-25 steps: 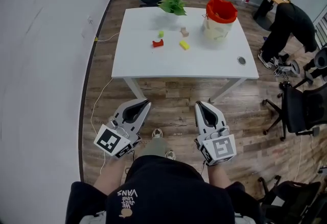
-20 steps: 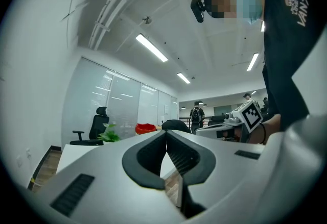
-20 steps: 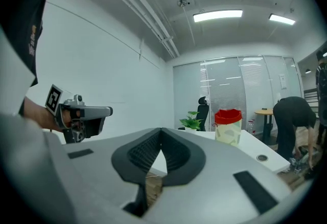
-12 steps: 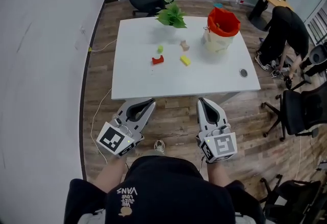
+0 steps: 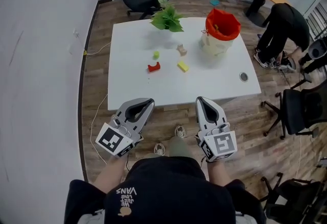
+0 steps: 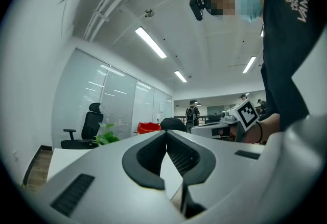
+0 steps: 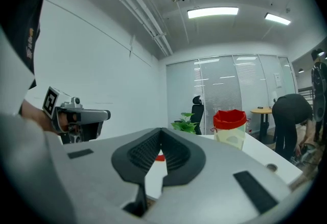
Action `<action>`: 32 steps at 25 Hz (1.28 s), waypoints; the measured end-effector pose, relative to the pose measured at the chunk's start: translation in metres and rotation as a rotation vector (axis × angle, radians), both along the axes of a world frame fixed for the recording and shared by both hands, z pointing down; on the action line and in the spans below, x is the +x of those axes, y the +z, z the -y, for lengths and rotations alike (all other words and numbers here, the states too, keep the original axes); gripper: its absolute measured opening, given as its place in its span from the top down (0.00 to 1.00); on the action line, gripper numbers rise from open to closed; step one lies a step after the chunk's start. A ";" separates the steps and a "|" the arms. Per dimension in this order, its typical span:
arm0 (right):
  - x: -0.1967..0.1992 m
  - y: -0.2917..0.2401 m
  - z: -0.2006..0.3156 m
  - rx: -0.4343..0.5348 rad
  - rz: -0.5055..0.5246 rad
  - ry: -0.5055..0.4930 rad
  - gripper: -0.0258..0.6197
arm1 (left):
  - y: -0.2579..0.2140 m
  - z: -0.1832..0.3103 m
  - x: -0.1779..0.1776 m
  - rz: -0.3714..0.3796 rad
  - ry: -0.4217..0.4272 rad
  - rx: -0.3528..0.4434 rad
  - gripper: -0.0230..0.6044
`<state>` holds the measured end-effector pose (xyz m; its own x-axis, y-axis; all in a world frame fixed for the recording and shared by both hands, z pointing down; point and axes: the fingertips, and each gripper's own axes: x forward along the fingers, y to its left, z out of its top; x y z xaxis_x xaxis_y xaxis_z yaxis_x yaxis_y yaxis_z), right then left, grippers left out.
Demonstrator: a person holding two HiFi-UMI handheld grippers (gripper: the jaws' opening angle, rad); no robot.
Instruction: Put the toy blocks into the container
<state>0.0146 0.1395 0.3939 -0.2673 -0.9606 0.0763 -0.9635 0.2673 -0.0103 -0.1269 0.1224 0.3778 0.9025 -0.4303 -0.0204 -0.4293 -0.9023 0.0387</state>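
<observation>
Two claws, both closed and empty, by the desk's near edge
Left claw and right claw grip nothing; toy blocks lie mid-desk, container toward its far right corner; shirt reads "VANS".

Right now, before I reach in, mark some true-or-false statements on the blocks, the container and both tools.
1. Four toy blocks, the red block, yellow block, green block and tan block, lie on the table outside the container. True.
2. The left tool holds the red block. False: it is shut and empty; the red block lies on the table.
3. The container lies tipped over. False: it stands upright at the table's far right.
4. The right tool is shut with nothing in it. True.
</observation>
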 end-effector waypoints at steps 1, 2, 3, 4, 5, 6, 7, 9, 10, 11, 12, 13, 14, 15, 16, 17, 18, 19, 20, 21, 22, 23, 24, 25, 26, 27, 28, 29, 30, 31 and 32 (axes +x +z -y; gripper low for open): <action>0.005 0.000 0.006 0.000 -0.002 -0.003 0.93 | 0.001 0.005 0.004 0.000 -0.004 -0.003 0.95; 0.010 0.000 0.013 0.001 -0.006 -0.006 0.93 | 0.002 0.011 0.008 0.000 -0.009 -0.005 0.95; 0.014 -0.001 0.021 0.002 -0.010 -0.010 0.93 | 0.002 0.017 0.012 0.000 -0.014 -0.007 0.95; 0.019 -0.002 0.028 0.003 -0.013 -0.016 0.93 | 0.002 0.024 0.017 0.000 -0.019 -0.009 0.95; 0.024 -0.003 0.036 0.005 -0.017 -0.021 0.93 | 0.001 0.032 0.022 -0.001 -0.026 -0.010 0.95; 0.030 -0.004 0.044 0.006 -0.020 -0.027 0.93 | 0.001 0.039 0.027 -0.003 -0.035 -0.013 0.95; 0.035 -0.004 0.052 0.007 -0.022 -0.033 0.93 | -0.001 0.047 0.032 -0.006 -0.045 -0.015 0.95; 0.045 -0.004 0.068 0.007 -0.023 -0.050 0.93 | -0.003 0.062 0.043 -0.011 -0.060 -0.008 0.95; 0.050 -0.003 0.076 0.007 -0.024 -0.059 0.93 | -0.003 0.068 0.049 -0.011 -0.065 -0.001 0.95; 0.056 -0.003 0.083 0.006 -0.025 -0.069 0.93 | -0.003 0.074 0.054 -0.011 -0.071 0.004 0.95; 0.061 -0.002 0.089 0.006 -0.026 -0.079 0.93 | -0.003 0.080 0.060 -0.012 -0.079 0.007 0.95; 0.066 -0.002 0.096 0.006 -0.026 -0.087 0.93 | -0.003 0.086 0.066 -0.015 -0.088 0.008 0.95; 0.071 -0.002 0.103 0.007 -0.026 -0.096 0.93 | -0.004 0.092 0.071 -0.017 -0.097 0.007 0.95; 0.075 -0.004 0.109 0.009 -0.026 -0.104 0.93 | -0.004 0.097 0.076 -0.018 -0.107 0.005 0.95; 0.078 -0.006 0.115 0.013 -0.027 -0.115 0.93 | -0.004 0.102 0.080 -0.020 -0.118 0.002 0.95; 0.080 -0.007 0.121 0.016 -0.030 -0.128 0.93 | -0.004 0.106 0.083 -0.021 -0.126 0.002 0.95; 0.081 -0.007 0.125 0.018 -0.033 -0.142 0.93 | -0.004 0.110 0.087 -0.022 -0.132 0.004 0.95; 0.082 -0.007 0.129 0.020 -0.035 -0.154 0.93 | -0.004 0.113 0.090 -0.024 -0.137 0.007 0.95; 0.082 -0.007 0.133 0.020 -0.036 -0.165 0.93 | -0.004 0.116 0.092 -0.026 -0.141 0.007 0.95; 0.081 -0.007 0.137 0.020 -0.036 -0.173 0.93 | -0.004 0.118 0.094 -0.027 -0.143 0.006 0.95; 0.080 -0.007 0.140 0.019 -0.034 -0.179 0.93 | -0.003 0.121 0.094 -0.027 -0.144 0.004 0.95; 0.078 -0.006 0.144 0.018 -0.033 -0.183 0.93 | -0.003 0.125 0.094 -0.025 -0.145 0.001 0.95; 0.076 -0.006 0.147 0.017 -0.032 -0.185 0.93 | -0.002 0.129 0.093 -0.024 -0.145 -0.003 0.95; 0.074 -0.006 0.151 0.016 -0.031 -0.185 0.93 | -0.002 0.133 0.092 -0.025 -0.146 -0.006 0.95; 0.073 -0.005 0.155 0.014 -0.030 -0.181 0.93 | -0.001 0.138 0.091 -0.027 -0.145 -0.008 0.95; 0.072 -0.005 0.159 0.013 -0.028 -0.173 0.93 | -0.002 0.143 0.089 -0.029 -0.142 -0.010 0.95; 0.071 -0.005 0.164 0.011 -0.025 -0.165 0.93 | -0.003 0.148 0.087 -0.029 -0.137 -0.009 0.95; 0.068 -0.007 0.167 0.011 -0.021 -0.159 0.93 | -0.004 0.153 0.085 -0.027 -0.128 -0.007 0.95; 0.065 -0.009 0.170 0.013 -0.018 -0.154 0.93 | -0.006 0.158 0.083 -0.023 -0.119 -0.005 0.95; 0.061 -0.011 0.173 0.018 -0.018 -0.149 0.93 | -0.007 0.162 0.081 -0.021 -0.109 -0.004 0.95; 0.060 -0.013 0.176 0.025 -0.022 -0.140 0.93 | -0.008 0.166 0.080 -0.021 -0.098 -0.002 0.95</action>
<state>0.0742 -0.0361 0.3812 -0.3973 -0.9157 0.0603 -0.9168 0.3990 0.0188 -0.0470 -0.0436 0.3699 0.8552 -0.5169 -0.0375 -0.5150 -0.8557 0.0503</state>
